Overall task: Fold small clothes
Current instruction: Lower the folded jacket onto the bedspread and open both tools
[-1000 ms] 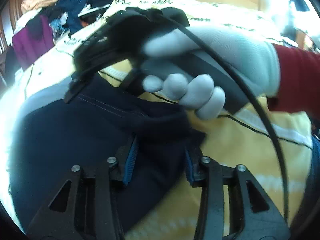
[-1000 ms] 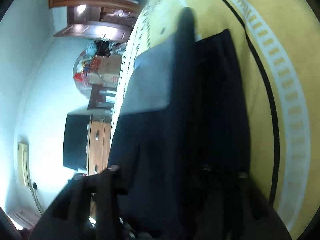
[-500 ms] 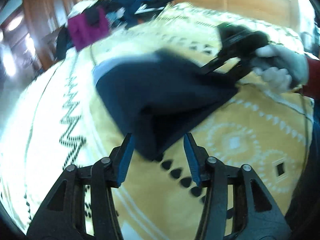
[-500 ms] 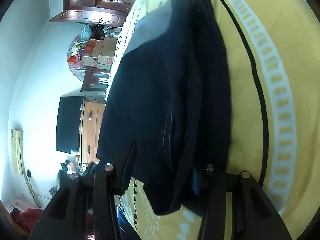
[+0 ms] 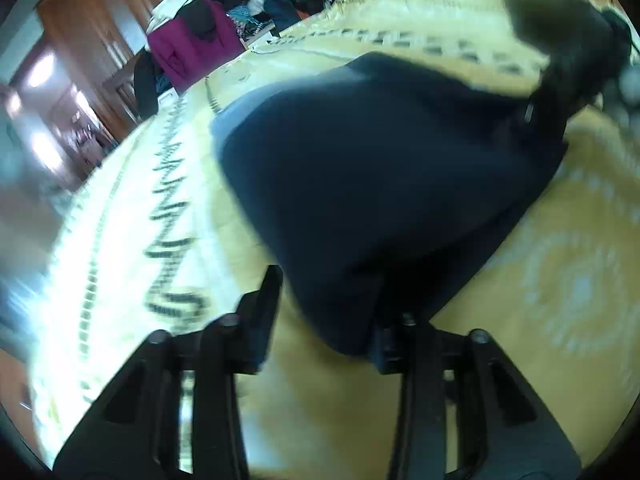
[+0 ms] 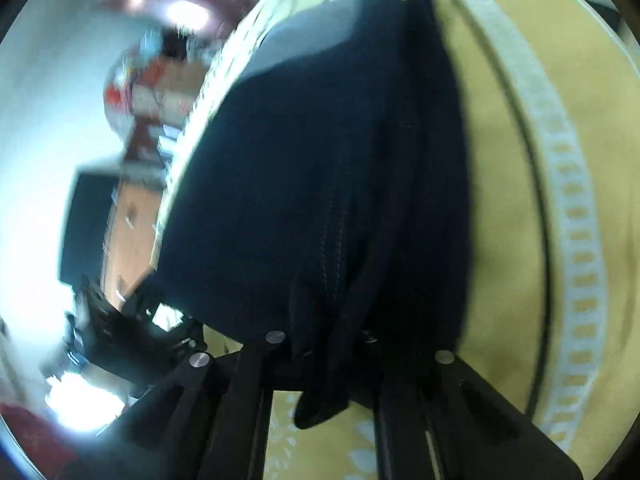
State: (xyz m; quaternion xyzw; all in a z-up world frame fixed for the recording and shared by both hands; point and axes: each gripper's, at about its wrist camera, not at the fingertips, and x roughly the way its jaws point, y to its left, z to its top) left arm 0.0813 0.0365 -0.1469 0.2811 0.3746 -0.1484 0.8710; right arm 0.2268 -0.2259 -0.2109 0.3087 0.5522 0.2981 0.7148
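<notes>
- Left wrist view: a dark navy garment [image 5: 380, 184] lies spread on a yellow bedspread [image 5: 560, 320] that has white and black patterns on it.
- One corner of that garment hangs down between the two fingers of the left hand-held gripper [image 5: 324, 304]. The jaws are closing in, with a clear gap on the left finger's side. The right finger is mostly hidden behind the cloth, so I can't say it's pressing on anything.
- Far corner of the garment, upper right in the same view, runs up to the right hand-held gripper [image 5: 560, 92], a big black blurry lump. A bit of a pale gloved hand [image 5: 628, 80] peeks in at the edge next to it.
- Right wrist view: the right hand-held gripper is pinched tight on a bunched edge of the navy garment, and a little tail of fabric sticks out below the fingers. You can see a line of stitching running along the cloth.
- The garment looks folded into a few layers here, with a paler grey panel at its far end, and it stretches away from the camera over the bedspread.
- Back of the left view there's a heap of other clothes [image 5: 208, 36] (magenta, orange and dark blue stuff) at the far edge of the bed, next to wooden furniture [image 5: 80, 52].
- Both views are pretty motion-blurred, so fine detail is a loss.
</notes>
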